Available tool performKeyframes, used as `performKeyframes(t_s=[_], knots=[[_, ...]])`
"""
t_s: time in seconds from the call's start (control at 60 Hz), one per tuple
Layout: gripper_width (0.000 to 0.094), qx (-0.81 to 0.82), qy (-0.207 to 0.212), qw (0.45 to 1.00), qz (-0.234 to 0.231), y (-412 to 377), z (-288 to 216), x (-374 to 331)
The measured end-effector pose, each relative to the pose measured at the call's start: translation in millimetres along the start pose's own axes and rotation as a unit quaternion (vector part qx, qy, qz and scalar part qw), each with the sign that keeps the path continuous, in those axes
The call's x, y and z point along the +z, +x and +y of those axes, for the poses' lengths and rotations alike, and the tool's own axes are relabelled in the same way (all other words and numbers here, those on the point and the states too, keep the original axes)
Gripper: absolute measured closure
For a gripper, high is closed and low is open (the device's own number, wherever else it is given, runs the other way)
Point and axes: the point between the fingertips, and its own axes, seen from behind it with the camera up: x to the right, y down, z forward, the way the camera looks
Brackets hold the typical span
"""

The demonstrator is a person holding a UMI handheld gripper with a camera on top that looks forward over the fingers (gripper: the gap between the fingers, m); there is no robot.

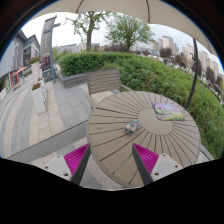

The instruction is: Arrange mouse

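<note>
A small grey mouse (131, 126) lies near the middle of a round wooden slatted table (150, 145), well beyond my fingers. My gripper (111, 160) is open and empty, held above the table's near edge, with a wide gap between the two pink pads (76, 157). Nothing stands between the fingers.
A wooden chair (103, 82) stands behind the table. A light flat patch (176, 118) lies on the table to the right of the mouse. A hedge (150, 70) and a paved terrace (40, 115) lie around, with trees and buildings beyond.
</note>
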Motion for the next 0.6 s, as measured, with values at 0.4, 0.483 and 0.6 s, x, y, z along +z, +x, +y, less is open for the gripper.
performKeyframes(t_s=[0.4, 0.483, 0.6], knots=[[0.0076, 0.004, 0.032, 0.999, 0.031, 74.6, 14.6, 73.6], [0.0076, 0.007, 0.048, 0.998, 0.034, 82.6, 10.3, 96.0], [0.0075, 0.011, 0.055, 0.998, 0.035, 91.3, 10.2, 131.2]])
